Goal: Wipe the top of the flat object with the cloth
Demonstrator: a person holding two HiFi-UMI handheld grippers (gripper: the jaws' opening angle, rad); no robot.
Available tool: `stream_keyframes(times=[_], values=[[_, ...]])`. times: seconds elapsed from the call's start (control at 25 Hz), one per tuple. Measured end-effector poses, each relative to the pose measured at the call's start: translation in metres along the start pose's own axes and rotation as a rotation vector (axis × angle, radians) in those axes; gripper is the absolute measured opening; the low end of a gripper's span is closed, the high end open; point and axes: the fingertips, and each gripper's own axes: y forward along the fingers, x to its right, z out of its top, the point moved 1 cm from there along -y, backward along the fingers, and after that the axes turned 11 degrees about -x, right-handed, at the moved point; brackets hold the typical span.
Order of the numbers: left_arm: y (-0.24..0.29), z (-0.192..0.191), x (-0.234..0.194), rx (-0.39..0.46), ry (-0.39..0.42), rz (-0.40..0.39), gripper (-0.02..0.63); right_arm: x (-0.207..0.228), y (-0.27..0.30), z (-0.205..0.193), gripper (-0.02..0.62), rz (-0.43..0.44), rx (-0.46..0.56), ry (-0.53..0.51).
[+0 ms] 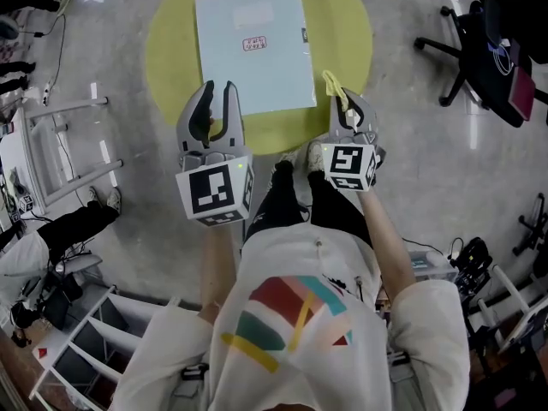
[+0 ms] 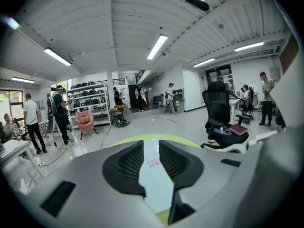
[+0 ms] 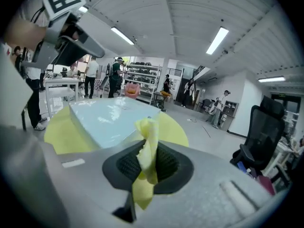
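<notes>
A pale blue flat box (image 1: 251, 43) with a small red label lies on a round yellow table (image 1: 342, 24). My left gripper (image 1: 217, 94) hovers at the box's near left corner, open with nothing between its fingers. In the left gripper view the box (image 2: 153, 186) shows through the gap of the left gripper (image 2: 151, 152). My right gripper (image 1: 344, 103) sits at the box's near right corner, shut on a yellow cloth (image 1: 334, 84). The right gripper view has the cloth (image 3: 147, 129) standing up from the right gripper (image 3: 148, 163), with the box (image 3: 107, 120) ahead to the left.
A black office chair (image 1: 479, 41) stands to the right of the table. White rails (image 1: 68, 144) lie to the left and white shelving (image 1: 77, 358) at the lower left. Several people stand far off by shelves (image 2: 88, 101).
</notes>
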Motion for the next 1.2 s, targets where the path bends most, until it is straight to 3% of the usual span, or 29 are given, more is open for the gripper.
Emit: stream_keyframes(times=[0.28,0.4,0.6,0.76,1.2], values=[[0.014,-0.007,0.005,-0.034,-0.032,-0.014,0.087,0.08,0.102,0.09,0.026,0.215,0.118,0.139],[0.022,-0.005,0.011,-0.047,-0.041,-0.043,0.087,0.095,0.149,0.113,0.026,0.278,0.089,0.153],[0.032,-0.009,0.016,-0.065,-0.035,-0.069,0.087,0.087,0.194,0.13,0.026,0.325,0.037,0.153],[0.04,-0.01,0.015,-0.08,-0.033,-0.078,0.087,0.085,0.213,0.135,0.027,0.297,0.019,0.156],[0.036,-0.021,0.004,-0.094,-0.059,-0.066,0.087,0.064,0.214,0.127,0.026,0.434,-0.011,0.22]])
